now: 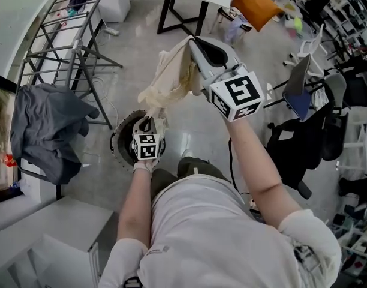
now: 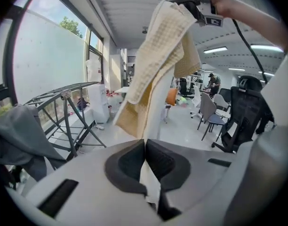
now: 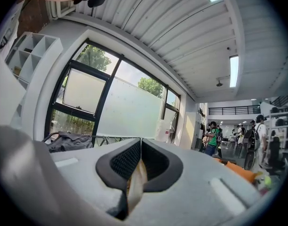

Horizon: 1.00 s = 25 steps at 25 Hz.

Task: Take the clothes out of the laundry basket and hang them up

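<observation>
Cloth [image 1: 171, 77], 1 cream waffle-weave piece, is hanging between 2 grippers at the centre of the head view. The right gripper [image 1: 193, 42] is pinching its top edge, with the jaws pressed together on the fabric. The left gripper [image 1: 149, 122] is nipping its lower end just above 1 round black laundry basket [image 1: 119, 144]. At the left edge, 1 grey garment [image 1: 42, 128] is draping over 1 metal drying rack [image 1: 66, 38], which is reaching into the upper left corner.

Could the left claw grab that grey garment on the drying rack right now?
Probably not yet: the left claw is clamped shut on the cream towel, which the right claw also holds, and the grey garment hangs off to its side.
</observation>
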Each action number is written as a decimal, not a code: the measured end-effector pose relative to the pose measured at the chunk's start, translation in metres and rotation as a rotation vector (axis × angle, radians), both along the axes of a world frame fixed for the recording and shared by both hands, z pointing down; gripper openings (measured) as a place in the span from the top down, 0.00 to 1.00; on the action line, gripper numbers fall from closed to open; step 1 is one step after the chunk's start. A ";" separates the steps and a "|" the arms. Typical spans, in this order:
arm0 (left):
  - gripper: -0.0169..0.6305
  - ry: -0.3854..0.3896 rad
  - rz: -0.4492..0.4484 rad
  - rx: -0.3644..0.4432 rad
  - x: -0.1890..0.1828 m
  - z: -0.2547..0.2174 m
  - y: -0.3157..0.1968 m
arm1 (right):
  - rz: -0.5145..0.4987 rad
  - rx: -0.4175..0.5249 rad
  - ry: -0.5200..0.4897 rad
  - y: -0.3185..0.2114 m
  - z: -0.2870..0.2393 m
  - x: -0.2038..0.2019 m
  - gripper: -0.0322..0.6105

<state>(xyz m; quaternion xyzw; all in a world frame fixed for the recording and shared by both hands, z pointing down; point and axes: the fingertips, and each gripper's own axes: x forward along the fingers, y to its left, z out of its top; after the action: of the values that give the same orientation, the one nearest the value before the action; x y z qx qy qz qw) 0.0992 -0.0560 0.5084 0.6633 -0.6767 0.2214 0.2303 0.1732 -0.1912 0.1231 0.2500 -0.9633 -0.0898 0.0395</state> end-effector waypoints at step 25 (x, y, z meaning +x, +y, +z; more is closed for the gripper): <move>0.97 -0.301 -0.290 0.219 -0.077 -0.164 -0.104 | 0.099 0.000 0.231 -0.165 0.130 0.129 0.93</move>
<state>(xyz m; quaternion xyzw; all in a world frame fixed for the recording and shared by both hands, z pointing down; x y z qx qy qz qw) 0.0218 -0.1603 0.3446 0.5398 -0.8116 0.2076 0.0830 0.3023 -0.3566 0.2527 0.2852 -0.9388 -0.1160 0.1545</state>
